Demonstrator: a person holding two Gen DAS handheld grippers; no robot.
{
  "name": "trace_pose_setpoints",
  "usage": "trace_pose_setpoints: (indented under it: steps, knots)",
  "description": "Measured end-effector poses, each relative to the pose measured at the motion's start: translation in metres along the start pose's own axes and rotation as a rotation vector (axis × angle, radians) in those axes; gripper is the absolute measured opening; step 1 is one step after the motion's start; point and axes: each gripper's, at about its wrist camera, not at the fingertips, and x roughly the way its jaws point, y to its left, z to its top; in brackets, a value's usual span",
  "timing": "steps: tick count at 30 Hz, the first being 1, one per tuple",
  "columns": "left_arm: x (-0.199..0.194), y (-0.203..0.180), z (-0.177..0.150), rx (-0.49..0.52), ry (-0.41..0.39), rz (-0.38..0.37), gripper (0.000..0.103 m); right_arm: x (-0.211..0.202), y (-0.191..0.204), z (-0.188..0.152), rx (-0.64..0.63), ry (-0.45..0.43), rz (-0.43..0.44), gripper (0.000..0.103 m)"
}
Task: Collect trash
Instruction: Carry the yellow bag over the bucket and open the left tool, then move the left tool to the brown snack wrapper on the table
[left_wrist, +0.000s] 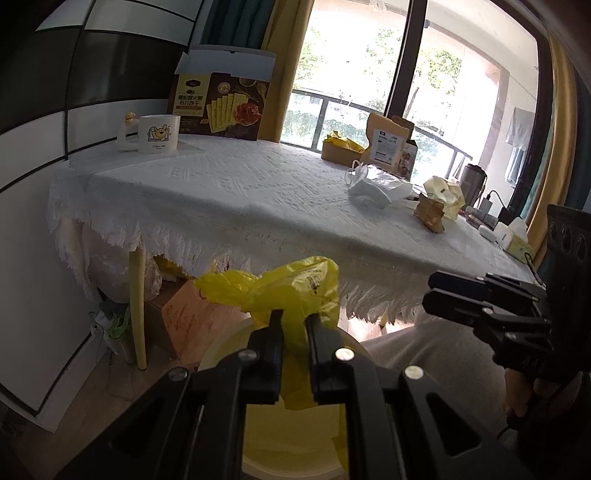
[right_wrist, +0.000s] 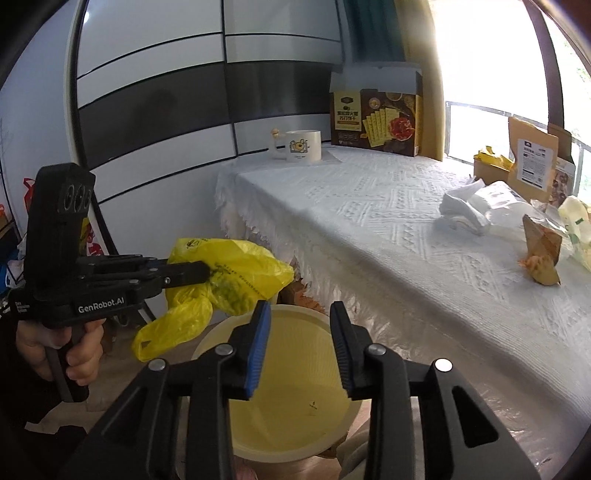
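**Yellow bag over the bin, more trash still on the table**

Yellow film is what the left gripper (right_wrist: 205, 272) pinches: its jaws are pressed together on a crumpled bag (right_wrist: 236, 273), held just above the near-left rim of the bin (right_wrist: 295, 384). The bag hangs slack, one loop drooping left of the bin. It looks nearly weightless, soft and a bit slippery, so a pinch on a bunched fold, as here, should hold better than one on a single layer.

The bin itself is pale yellow and sits on the floor against the table's (right_wrist: 369, 221) fringe. Directly over it, the right gripper (right_wrist: 301, 332) is spread wide and carries nothing.

Right of the bin, up on the tablecloth, more likely trash waits: a white wrapper (right_wrist: 476, 206), limp and light, best taken at a gathered edge; then a brown paper scrap (right_wrist: 543, 251), stiffer, creased to a point, easy to nip at its peak. At the table's far end, well beyond the bin, stand a mug (right_wrist: 303, 146) and a cracker box (right_wrist: 376, 114); the mug is surely no rubbish, and the box I cannot judge.
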Motion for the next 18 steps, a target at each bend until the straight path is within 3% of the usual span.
trace_pose_setpoints:
  steps: [8, 11, 12, 13, 15, 18]
  knots:
    - [0.018, -0.014, -0.007, 0.016, 0.085, 0.002, 0.011, -0.02, -0.017, -0.004, 0.037, -0.031, -0.031, 0.031]
    - [0.026, -0.019, -0.009, 0.019, 0.121, 0.007, 0.015, -0.028, -0.025, -0.006, 0.052, -0.042, -0.045, 0.031]
    - [0.027, -0.021, -0.01, 0.018, 0.125, 0.012, 0.024, -0.03, -0.027, -0.007, 0.058, -0.044, -0.048, 0.031]
    - [0.028, -0.022, -0.01, 0.016, 0.128, 0.016, 0.041, -0.033, -0.03, -0.008, 0.064, -0.049, -0.051, 0.031]
    - [0.029, -0.024, -0.01, 0.003, 0.126, 0.019, 0.065, -0.038, -0.034, -0.01, 0.075, -0.055, -0.054, 0.031]
    - [0.03, -0.029, -0.009, 0.0, 0.125, 0.01, 0.068, -0.046, -0.041, -0.014, 0.089, -0.065, -0.061, 0.031]
